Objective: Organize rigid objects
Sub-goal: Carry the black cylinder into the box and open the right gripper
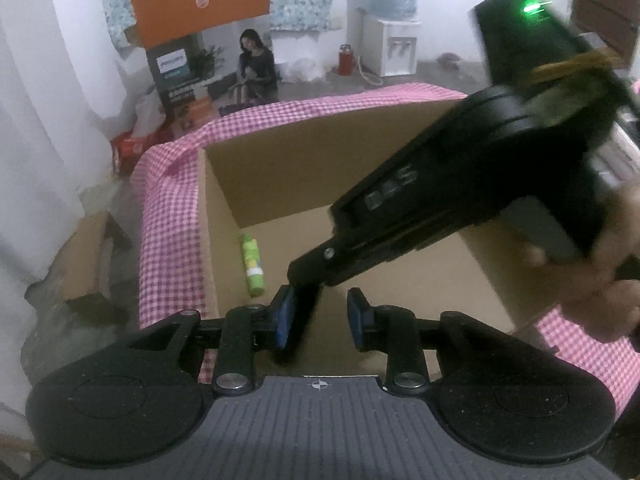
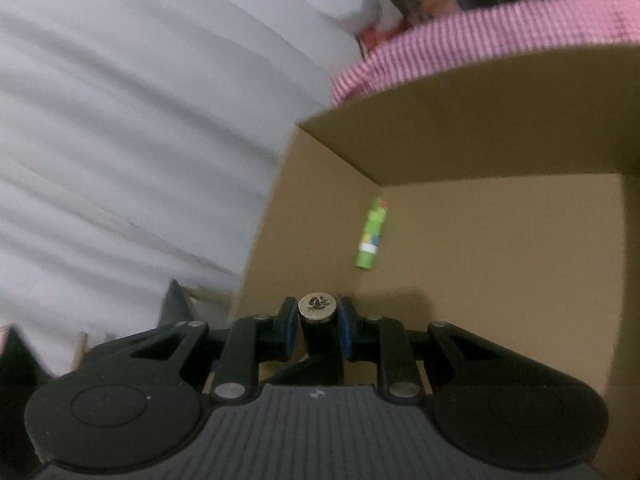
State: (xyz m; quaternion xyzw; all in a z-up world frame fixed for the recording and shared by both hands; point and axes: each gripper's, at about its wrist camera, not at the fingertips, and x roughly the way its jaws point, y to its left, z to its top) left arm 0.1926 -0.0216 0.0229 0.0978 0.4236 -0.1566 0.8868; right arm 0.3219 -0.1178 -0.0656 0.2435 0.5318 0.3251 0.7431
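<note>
Right wrist view: your right gripper [image 2: 319,330] has its blue pads closed on a small dark cylinder with a round printed cap [image 2: 318,307], held upright between them. It sits just over the near edge of the cardboard box [image 2: 500,128], pointing down into it. One item already lies on the box floor: a green tube [image 2: 370,236], on its side near the left wall, well apart from your fingers.

Left wrist view: your left gripper [image 1: 321,318] shows a visible gap between its pads and nothing in it, though the jaws look close to their narrowest. The right gripper's fingertips cross just in front of its left pad; whether they touch, you cannot tell. Box rests on the pink checked cloth [image 1: 168,208].

Step in hand, as judged: carrying the capped cylinder in for placement, second item into the box.

Next move likely calls for:
- lowering the right gripper toward bare floor beside the green tube, not onto it
- releasing low, since a cylinder may roll or tip
- keeping the left gripper clear of the right one's path; the two are crowded at the near edge.
</note>
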